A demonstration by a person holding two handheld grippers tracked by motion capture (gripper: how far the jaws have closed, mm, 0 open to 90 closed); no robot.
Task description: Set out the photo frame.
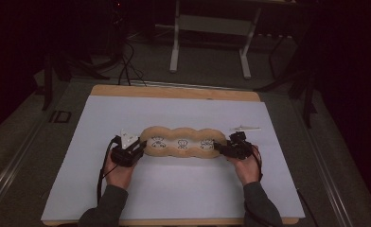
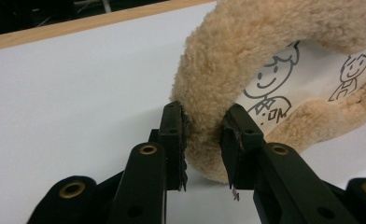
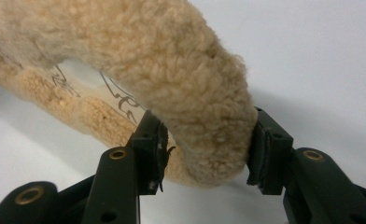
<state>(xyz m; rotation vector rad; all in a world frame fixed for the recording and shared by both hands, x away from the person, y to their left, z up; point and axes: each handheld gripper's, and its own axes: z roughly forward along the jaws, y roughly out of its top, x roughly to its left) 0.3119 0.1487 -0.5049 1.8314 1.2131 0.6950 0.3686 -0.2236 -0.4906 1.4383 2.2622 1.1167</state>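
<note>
L. gripper (image 2: pixel 202 140) and r. gripper (image 3: pixel 204 151) are each seen clamped on an end of the fleecy tan cushion (image 1: pixel 182 141), laid flat mid-table on the white sheet (image 1: pixel 174 189); the gripping step appears done, w/ an even two-handed lift judged to be called for next.

Both black grippers (image 1: pixel 137 152) (image 1: pixel 225 149) carry brass-ringed screw holes (cables trailing), below dark grey sleeves (image 1: pixel 109 204).
</note>
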